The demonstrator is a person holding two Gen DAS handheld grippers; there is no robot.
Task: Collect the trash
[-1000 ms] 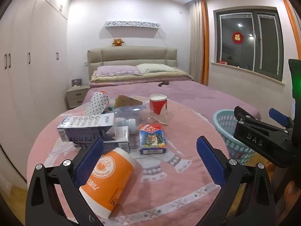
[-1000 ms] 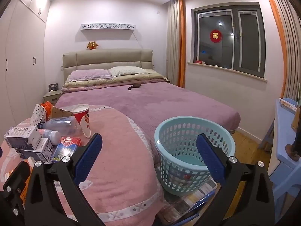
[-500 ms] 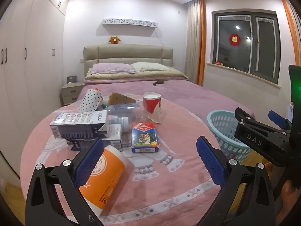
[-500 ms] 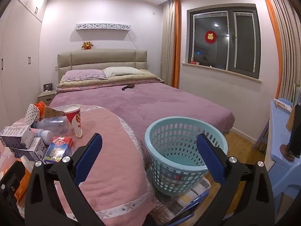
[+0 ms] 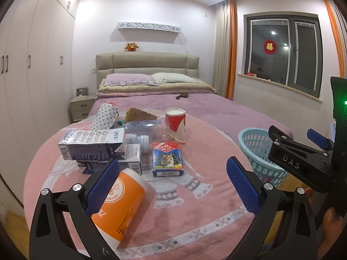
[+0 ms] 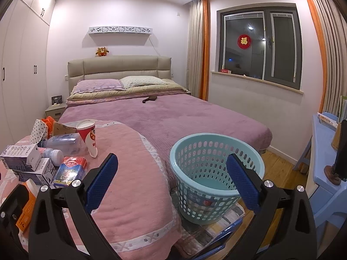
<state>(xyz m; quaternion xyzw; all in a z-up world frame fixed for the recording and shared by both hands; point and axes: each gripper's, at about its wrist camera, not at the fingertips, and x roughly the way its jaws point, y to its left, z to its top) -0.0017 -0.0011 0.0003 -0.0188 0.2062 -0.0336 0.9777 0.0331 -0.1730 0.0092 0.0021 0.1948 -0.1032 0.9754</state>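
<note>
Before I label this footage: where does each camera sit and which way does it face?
Left wrist: on the left gripper, facing the trash on the pink blanket; its open jaws, the right gripper and a bit of hand show.
Right wrist: on the right gripper, facing the basket; open jaws show.
Shared: basket, red cup, bed.

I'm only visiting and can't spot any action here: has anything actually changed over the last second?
Very little. The left gripper has drifted slightly, so the trash sits a bit differently in its view; the right gripper has shifted a little, with the basket now more central. Nothing was grabbed or released. Both grippers stay open and empty, the orange cup and boxes lie untouched, and the basket hasn't moved.
</note>
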